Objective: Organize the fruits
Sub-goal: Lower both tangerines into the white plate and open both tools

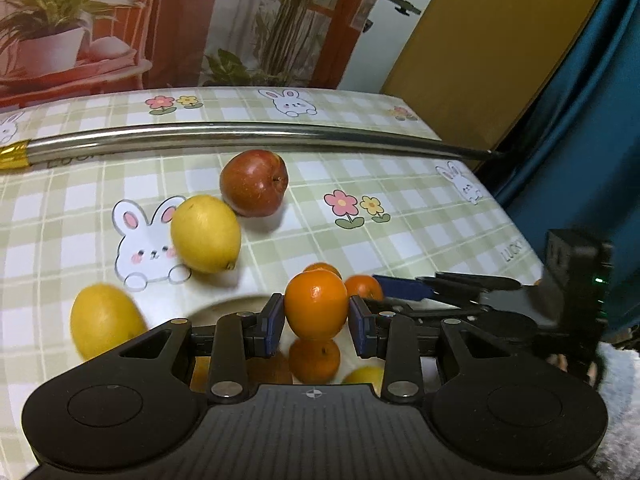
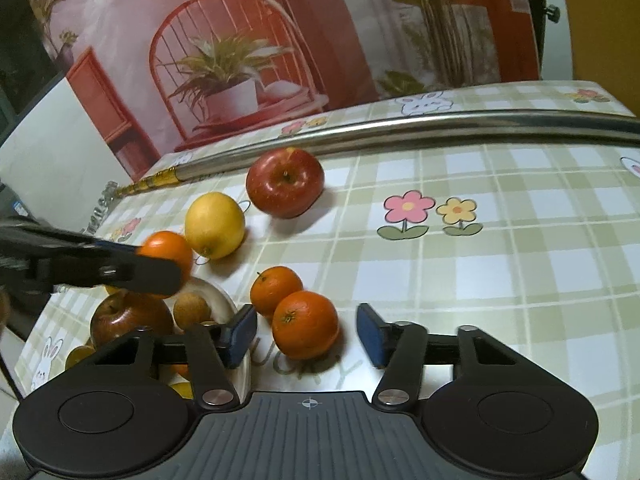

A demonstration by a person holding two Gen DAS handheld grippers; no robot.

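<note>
1. around: metal rod (image 1: 240, 136) lying across the far side of the table (image 1: 400, 232); red apple (image 1: 254, 182) and lemon (image 1: 205, 233) touching just in front of it; second lemon (image 1: 105, 320) beside the bowl rim (image 1: 228, 304).
2. bowl in the right view: another apple (image 2: 128, 316) and small brown fruit (image 2: 191, 310) inside.
3. held mandarin (image 1: 316, 304): bright orange, glossy, clamped in the left tongs (image 1: 317, 322) above the bowl.
4. right tongs (image 2: 306, 334): apart around a mandarin (image 2: 305, 324) on the table, pads not touching; one more mandarin (image 2: 276, 290) against it behind.
5. writing on the cloth: "lucky", partly hidden.
</note>
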